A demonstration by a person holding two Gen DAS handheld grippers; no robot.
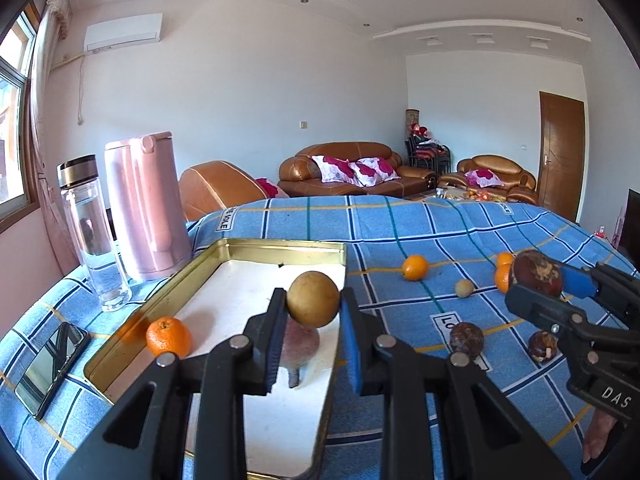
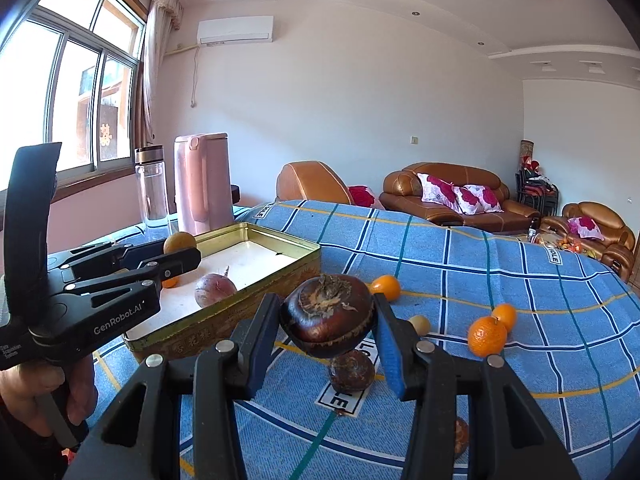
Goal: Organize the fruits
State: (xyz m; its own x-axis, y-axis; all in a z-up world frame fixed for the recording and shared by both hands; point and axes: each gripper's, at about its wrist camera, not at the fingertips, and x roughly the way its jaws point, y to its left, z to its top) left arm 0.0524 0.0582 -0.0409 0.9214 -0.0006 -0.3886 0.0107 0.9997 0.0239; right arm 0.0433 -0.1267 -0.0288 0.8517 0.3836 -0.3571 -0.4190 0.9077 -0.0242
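Hovering above the gold tin tray (image 1: 256,245), a round tan fruit (image 1: 313,299) is clamped between the pads of the left gripper (image 1: 313,312); a slip is risked, since only a narrow band is pinched, and the passion fruit (image 1: 301,342) directly beneath could be struck. A mandarin (image 1: 168,337) lies left of that claw. The dark brown water chestnut (image 2: 328,315) is squeezed firmly in the right gripper (image 2: 328,332), jaws partly spread, with another chestnut (image 2: 351,372) on the blue checked cloth (image 2: 500,256) just below.

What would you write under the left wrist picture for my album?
Left gripper holds a tan round fruit over the gold tray, where an orange already sits.
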